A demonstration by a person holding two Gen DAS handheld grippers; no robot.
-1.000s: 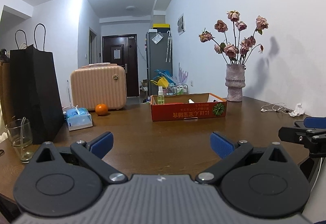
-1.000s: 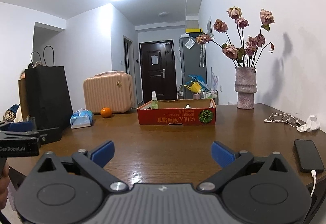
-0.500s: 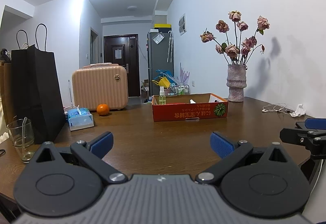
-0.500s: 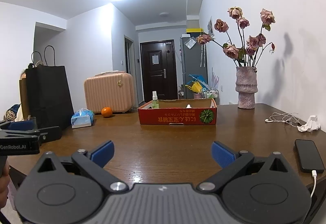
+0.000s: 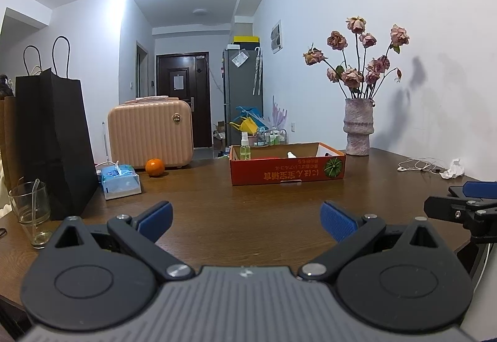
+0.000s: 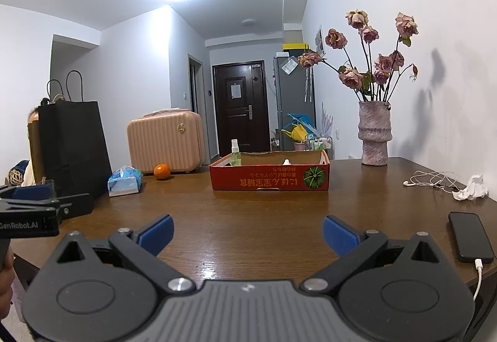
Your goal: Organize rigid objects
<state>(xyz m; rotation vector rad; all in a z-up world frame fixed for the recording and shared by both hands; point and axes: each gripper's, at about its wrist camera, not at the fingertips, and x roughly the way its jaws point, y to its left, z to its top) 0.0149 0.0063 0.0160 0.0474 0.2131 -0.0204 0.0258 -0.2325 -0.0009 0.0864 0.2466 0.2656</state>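
Note:
A red cardboard box [image 5: 287, 169] [image 6: 269, 177] stands on the far middle of the brown table, with a small spray bottle [image 5: 244, 147] [image 6: 235, 153] and a white item in it. An orange [image 5: 154, 167] [image 6: 161, 171] and a blue tissue pack [image 5: 120, 181] [image 6: 124, 182] lie to its left. My left gripper [image 5: 247, 219] is open and empty above the near table edge. My right gripper [image 6: 248, 233] is open and empty, level with it. Each gripper shows at the edge of the other's view.
A black paper bag [image 5: 52, 140] and a glass with a spoon [image 5: 31, 213] stand at the left. A pink case [image 5: 150, 132] sits behind the orange. A vase of roses [image 5: 357, 130], earphones [image 6: 431, 180], crumpled tissue [image 6: 472, 191] and a charging phone [image 6: 469, 236] are at the right.
Both views have shifted only slightly; the scene sits a little lower and to the right in the left wrist view. Nothing on the table has moved.

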